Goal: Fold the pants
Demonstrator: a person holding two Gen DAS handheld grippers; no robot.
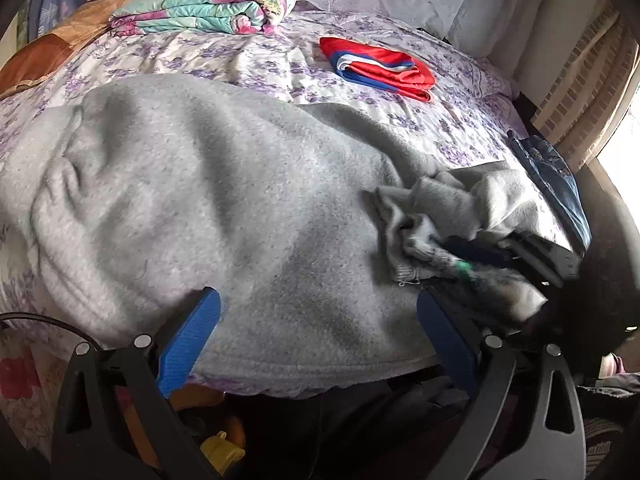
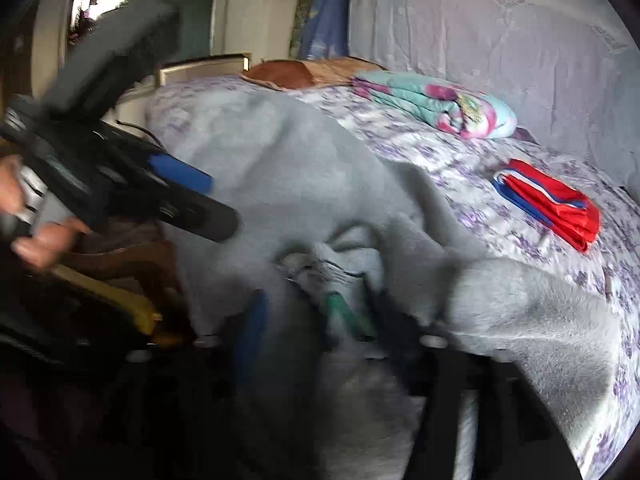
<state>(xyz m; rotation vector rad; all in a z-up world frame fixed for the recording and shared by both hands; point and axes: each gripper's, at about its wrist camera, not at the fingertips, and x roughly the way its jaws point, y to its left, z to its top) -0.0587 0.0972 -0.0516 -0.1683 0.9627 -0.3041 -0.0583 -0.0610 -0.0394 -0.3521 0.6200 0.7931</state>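
Grey fleece pants (image 1: 208,208) lie spread across the bed, also filling the right wrist view (image 2: 304,184). My left gripper (image 1: 320,332) is open, its blue pads wide apart just above the pants' near hem at the bed edge. My right gripper (image 2: 316,316) is blurred; its fingers are shut on a bunched fold of the grey pants with a green tag. In the left wrist view the right gripper (image 1: 448,256) pinches that bunch at the right. The left gripper (image 2: 188,184) shows at the left of the right wrist view.
A folded red, white and blue garment (image 1: 380,68) lies at the far right of the floral bedsheet (image 1: 248,56). A folded floral quilt (image 1: 208,8) and a brown pillow (image 1: 52,48) sit at the back. Dark denim (image 1: 556,184) lies at the right bed edge.
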